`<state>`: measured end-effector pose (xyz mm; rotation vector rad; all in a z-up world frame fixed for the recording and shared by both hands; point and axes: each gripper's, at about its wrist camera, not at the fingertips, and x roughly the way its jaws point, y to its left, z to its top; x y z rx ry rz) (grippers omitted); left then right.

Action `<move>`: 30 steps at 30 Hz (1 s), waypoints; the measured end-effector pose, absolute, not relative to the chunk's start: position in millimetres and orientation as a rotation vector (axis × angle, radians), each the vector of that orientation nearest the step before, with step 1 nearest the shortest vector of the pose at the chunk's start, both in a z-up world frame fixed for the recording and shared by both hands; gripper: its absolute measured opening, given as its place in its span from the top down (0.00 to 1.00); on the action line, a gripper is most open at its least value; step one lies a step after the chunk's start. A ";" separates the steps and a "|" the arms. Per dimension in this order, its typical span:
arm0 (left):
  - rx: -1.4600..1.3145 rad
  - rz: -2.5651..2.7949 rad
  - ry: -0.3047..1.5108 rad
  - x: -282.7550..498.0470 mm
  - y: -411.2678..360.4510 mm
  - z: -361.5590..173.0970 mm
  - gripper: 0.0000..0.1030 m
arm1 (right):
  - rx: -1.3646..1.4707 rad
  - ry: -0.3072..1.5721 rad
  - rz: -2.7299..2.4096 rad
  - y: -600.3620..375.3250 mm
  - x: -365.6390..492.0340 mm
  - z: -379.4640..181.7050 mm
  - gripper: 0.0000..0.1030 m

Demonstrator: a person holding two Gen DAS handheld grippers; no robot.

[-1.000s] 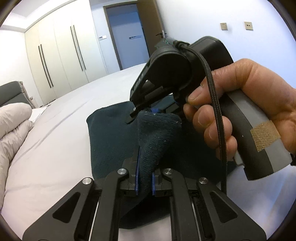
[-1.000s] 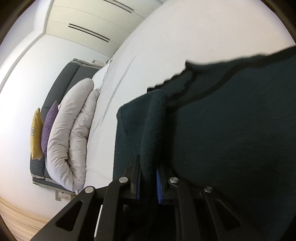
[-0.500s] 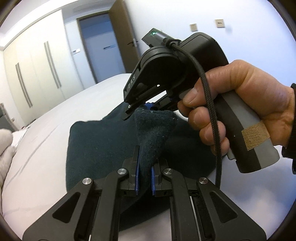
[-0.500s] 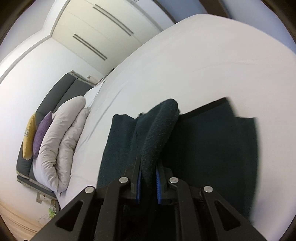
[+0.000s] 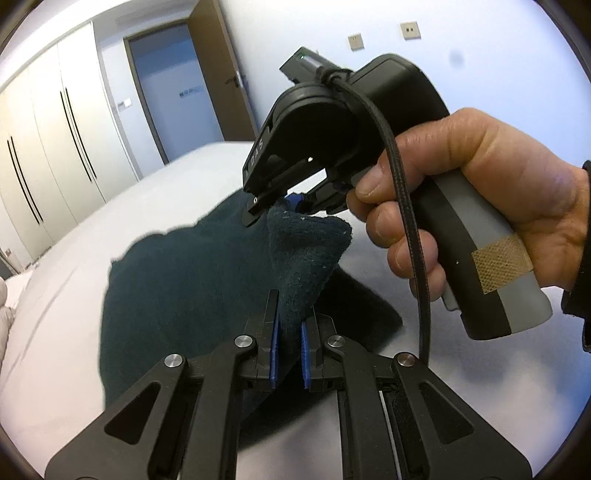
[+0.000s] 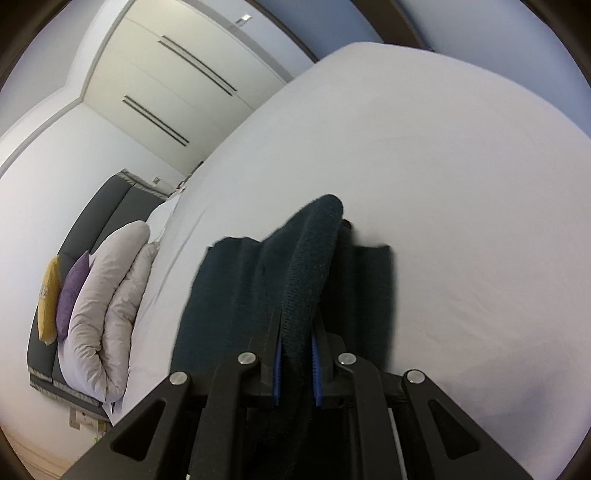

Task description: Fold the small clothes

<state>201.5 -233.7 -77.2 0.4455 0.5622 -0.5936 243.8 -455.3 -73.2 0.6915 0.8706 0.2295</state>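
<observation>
One dark knitted garment [image 5: 177, 280] lies mid-frame on the white bed [image 5: 110, 184], its near edge lifted. Both the left gripper [image 5: 290, 332] and right gripper [image 6: 297, 354] are clamped on that raised fold. Judging by this, one fold is underway; laying it flat and smoothing remain

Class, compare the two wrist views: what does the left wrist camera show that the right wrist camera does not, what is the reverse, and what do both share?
Only the left wrist view: the right gripper in a hand, a door, wall sockets.
Only the right wrist view: a headboard, a rolled duvet, yellow and purple pillows.
Both: the dark garment pinched in shut jaws, the white bed, wardrobes.
</observation>
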 end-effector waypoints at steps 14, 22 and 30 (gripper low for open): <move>0.265 -0.557 0.686 228.8 -89.3 -70.4 0.82 | 0.860 0.838 0.248 -450.1 184.2 -87.8 0.54; 0.242 -0.485 0.749 259.8 -73.3 -69.5 0.82 | 0.727 0.920 0.183 -434.6 161.2 -95.3 0.90; 0.226 -0.487 0.755 248.6 -82.4 -80.1 0.82 | 0.777 0.885 0.156 -443.1 143.9 -92.7 0.92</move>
